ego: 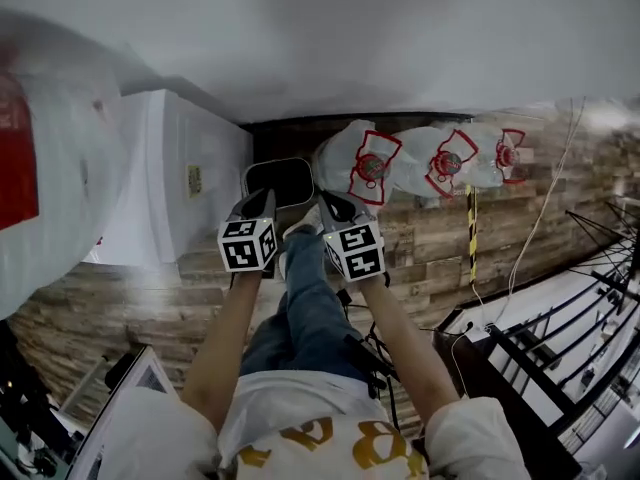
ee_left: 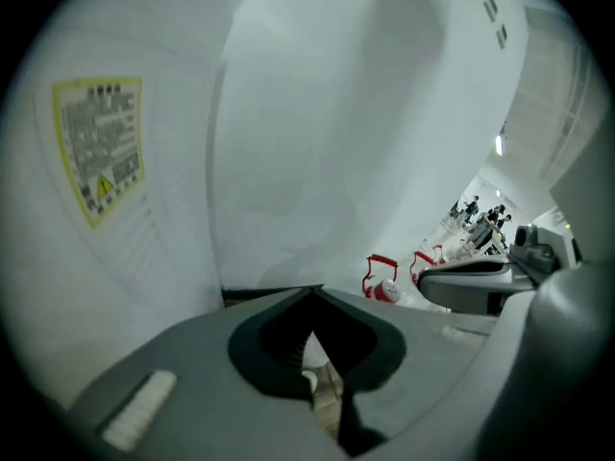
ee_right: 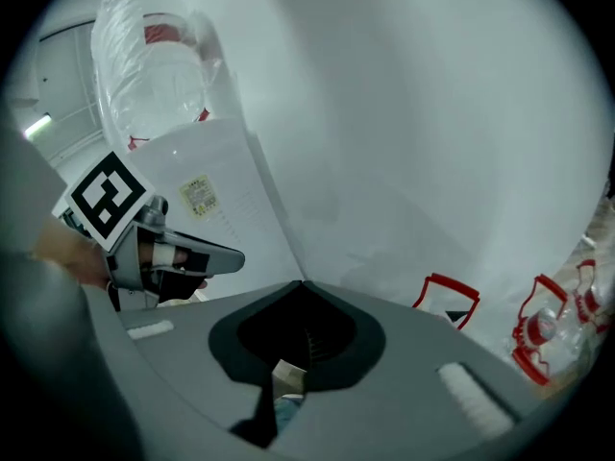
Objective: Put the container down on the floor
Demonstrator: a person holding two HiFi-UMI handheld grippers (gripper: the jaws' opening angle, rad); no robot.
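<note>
In the head view a dark container [ego: 278, 180] with a pale rim stands on the wooden floor [ego: 440, 248] by the wall, between a white cabinet and some bags. My left gripper [ego: 262, 200] and right gripper [ego: 330, 204] hang side by side over its near edge; whether they touch it is unclear. The left gripper [ee_left: 312, 291] is shut, jaws meeting at the tip with nothing between them. The right gripper [ee_right: 303, 283] is shut and empty too. Neither gripper view shows the container. Each gripper view catches the other gripper, the right gripper [ee_left: 476, 281] and the left gripper [ee_right: 159, 253].
The white cabinet [ego: 190, 178] with a yellow label [ee_left: 96, 147] stands at the left. Clear bags with red print [ego: 365, 163] lie along the wall to the right. A big plastic bag [ego: 50, 168] fills the far left. A black rack [ego: 580, 308] is at the right.
</note>
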